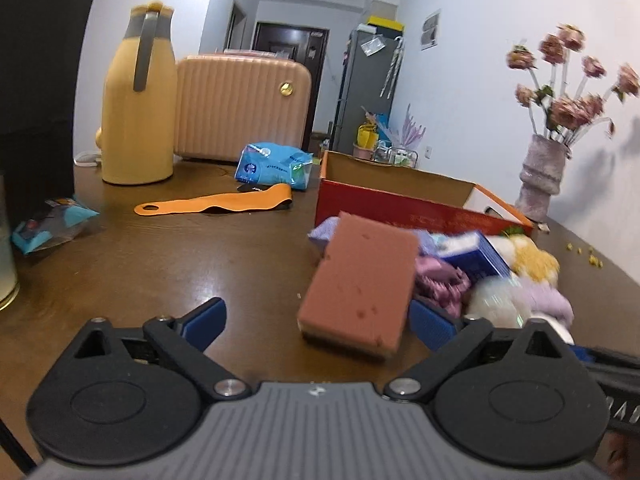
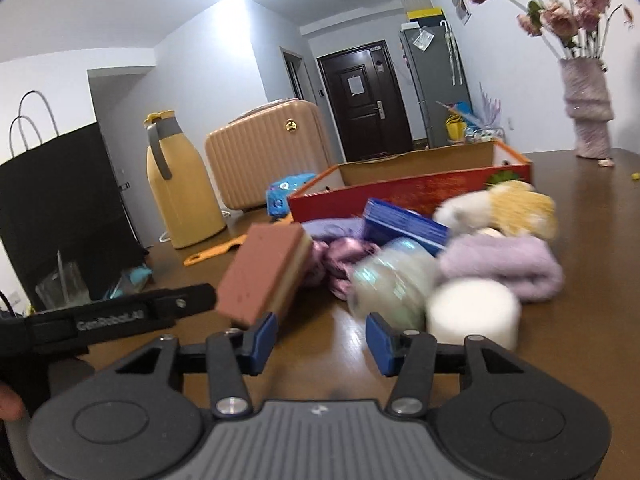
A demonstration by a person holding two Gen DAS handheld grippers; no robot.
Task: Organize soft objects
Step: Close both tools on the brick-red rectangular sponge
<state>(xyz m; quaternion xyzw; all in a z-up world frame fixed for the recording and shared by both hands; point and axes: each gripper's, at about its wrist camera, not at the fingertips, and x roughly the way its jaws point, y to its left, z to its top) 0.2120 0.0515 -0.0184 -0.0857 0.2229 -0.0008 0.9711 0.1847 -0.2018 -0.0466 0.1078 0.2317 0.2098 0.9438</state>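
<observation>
One reddish-brown sponge [image 1: 358,286] with a pale underlayer stands tilted at the near left corner of the soft pile, in front of the one red box [image 1: 404,208] that I take as landmark. My left tongs [image 1: 320,326] stand wide apart: the sponge sits between the blue pads, close against the right one and clear of the left one, so nothing is gripped. My right tongs [image 2: 322,342] are half apart with bare tabletop between the pads; whether the left pad touches the sponge's lower corner I cannot tell. Counted in front of the box: one lilac folded towel [image 2: 502,268], one white foam cylinder [image 2: 472,314], one blue carton [image 2: 404,226], one yellow-and-white plush [image 2: 508,208], one mauve satin cloth [image 2: 344,256], one blurred pale round item [image 2: 390,284]. Left of the box: one orange strap [image 1: 216,204], one blue packet [image 1: 274,166], one yellow jug [image 1: 138,100], one ribbed case [image 1: 242,106]. Right of the box: one vase [image 1: 540,176]. Open table [image 1: 180,264] lies left of the sponge.
</observation>
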